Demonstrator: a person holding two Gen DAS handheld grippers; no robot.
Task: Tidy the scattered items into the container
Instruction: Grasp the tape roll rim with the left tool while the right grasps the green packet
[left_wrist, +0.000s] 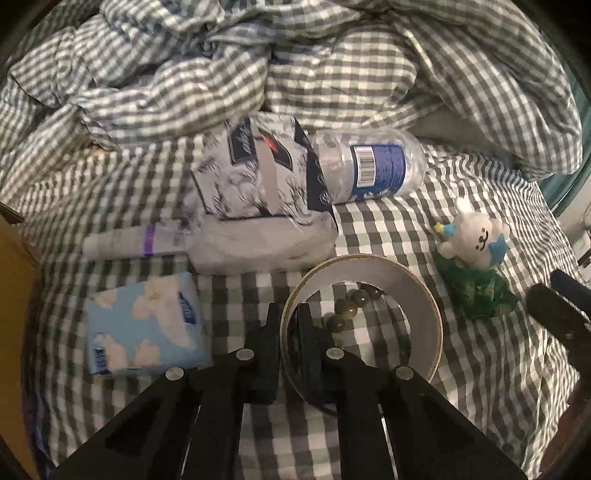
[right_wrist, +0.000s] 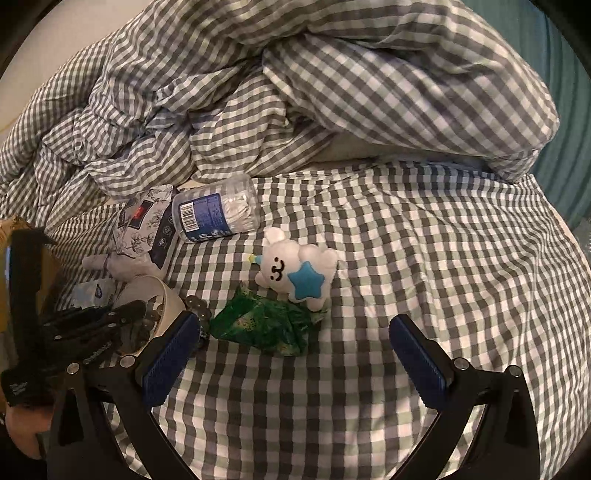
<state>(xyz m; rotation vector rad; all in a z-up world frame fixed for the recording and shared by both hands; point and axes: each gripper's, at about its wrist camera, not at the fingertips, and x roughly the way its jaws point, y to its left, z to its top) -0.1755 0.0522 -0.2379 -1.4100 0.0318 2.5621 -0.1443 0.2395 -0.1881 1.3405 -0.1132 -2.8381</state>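
My left gripper (left_wrist: 290, 314) is shut on the near wall of a wide tape roll (left_wrist: 369, 273): one finger is inside the ring, the other outside. A string of dark green beads (left_wrist: 349, 306) lies inside the ring on the checked bed sheet. In the right wrist view my right gripper (right_wrist: 295, 319) stands open, low over a crumpled green packet (right_wrist: 262, 325), touching nothing. A white plush toy (right_wrist: 295, 269) with a blue star lies just beyond the packet. The tape roll (right_wrist: 162, 295) and beads (right_wrist: 197, 306) sit to the left.
A blue flowered tissue pack (left_wrist: 144, 325), a white tube (left_wrist: 129, 243), a patterned packet (left_wrist: 258, 177) and a clear jar with a blue label (left_wrist: 369, 166) lie on the sheet. A bunched checked duvet (left_wrist: 258, 66) fills the back. Brown cardboard (left_wrist: 14, 295) shows at the left edge.
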